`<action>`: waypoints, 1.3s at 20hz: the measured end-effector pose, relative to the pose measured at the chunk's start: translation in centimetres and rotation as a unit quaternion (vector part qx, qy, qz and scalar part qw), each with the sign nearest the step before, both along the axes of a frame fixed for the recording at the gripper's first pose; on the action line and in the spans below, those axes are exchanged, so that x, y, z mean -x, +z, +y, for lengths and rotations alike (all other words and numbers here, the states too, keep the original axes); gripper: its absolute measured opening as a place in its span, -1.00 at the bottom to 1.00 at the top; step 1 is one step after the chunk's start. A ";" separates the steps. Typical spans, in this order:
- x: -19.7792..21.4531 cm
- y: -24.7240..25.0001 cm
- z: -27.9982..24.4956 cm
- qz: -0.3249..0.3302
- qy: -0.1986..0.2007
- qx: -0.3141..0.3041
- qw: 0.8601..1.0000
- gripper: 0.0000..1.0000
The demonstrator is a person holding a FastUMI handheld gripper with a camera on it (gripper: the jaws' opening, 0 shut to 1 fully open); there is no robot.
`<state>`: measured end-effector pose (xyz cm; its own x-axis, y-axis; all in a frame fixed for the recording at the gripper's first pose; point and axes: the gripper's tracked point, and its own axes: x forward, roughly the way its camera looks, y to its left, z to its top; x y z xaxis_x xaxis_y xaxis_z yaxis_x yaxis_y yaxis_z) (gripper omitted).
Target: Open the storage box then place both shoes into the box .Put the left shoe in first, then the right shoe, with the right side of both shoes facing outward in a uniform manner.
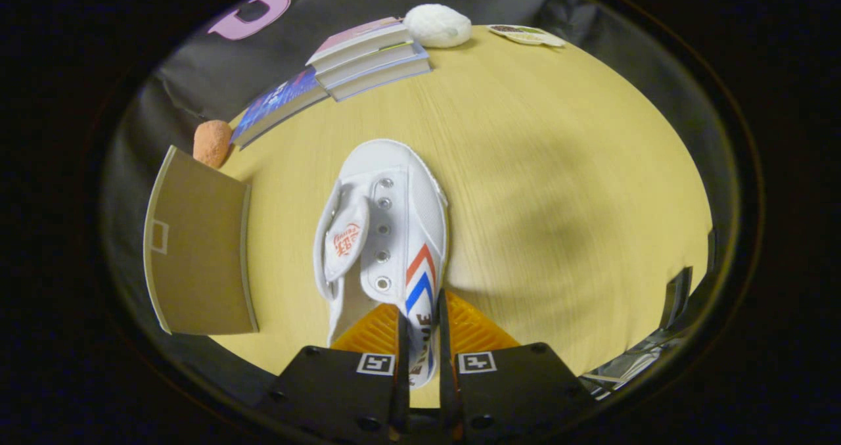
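Note:
A white canvas shoe (387,234) with red and blue chevron stripes on its side hangs toe-forward above the yellow wooden table (558,169). My gripper (420,327) is shut on the shoe's side wall near the heel, one finger inside the opening and one outside on the striped side. The tongue is flopped over to the left. To the left of the shoe stands a brown cardboard flap (197,248), part of the storage box; the box's inside is hidden.
At the table's far side lie stacked books (368,57), a flat blue book (279,103), a white fluffy ball (437,25) and a small packet (525,35). An orange fuzzy object (211,142) sits behind the cardboard flap. Bare tabletop spreads right of the shoe.

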<state>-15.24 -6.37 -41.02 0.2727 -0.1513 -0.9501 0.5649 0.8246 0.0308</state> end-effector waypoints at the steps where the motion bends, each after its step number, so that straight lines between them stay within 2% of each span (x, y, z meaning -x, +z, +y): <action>1: -0.3 0.4 -0.1 -0.004 -0.023 -0.005 1.000 -0.73; 2: 0.0 0.2 0.2 -0.004 -0.029 -0.013 0.999 -0.87; 4: -0.1 0.4 0.4 -0.010 -0.031 -0.019 0.999 -0.87; 6: -0.4 0.7 0.3 -0.019 -0.053 -0.031 0.998 -0.94; 9: -1.5 1.4 2.0 -0.046 -0.100 -0.088 0.990 -0.95; 16: -5.0 5.4 5.7 -0.102 -0.129 -0.136 0.977 -0.95; 23: -9.4 11.7 9.7 -0.164 -0.124 -0.153 0.967 -0.95; 26: -11.6 14.7 11.7 -0.186 -0.104 -0.148 0.966 -0.95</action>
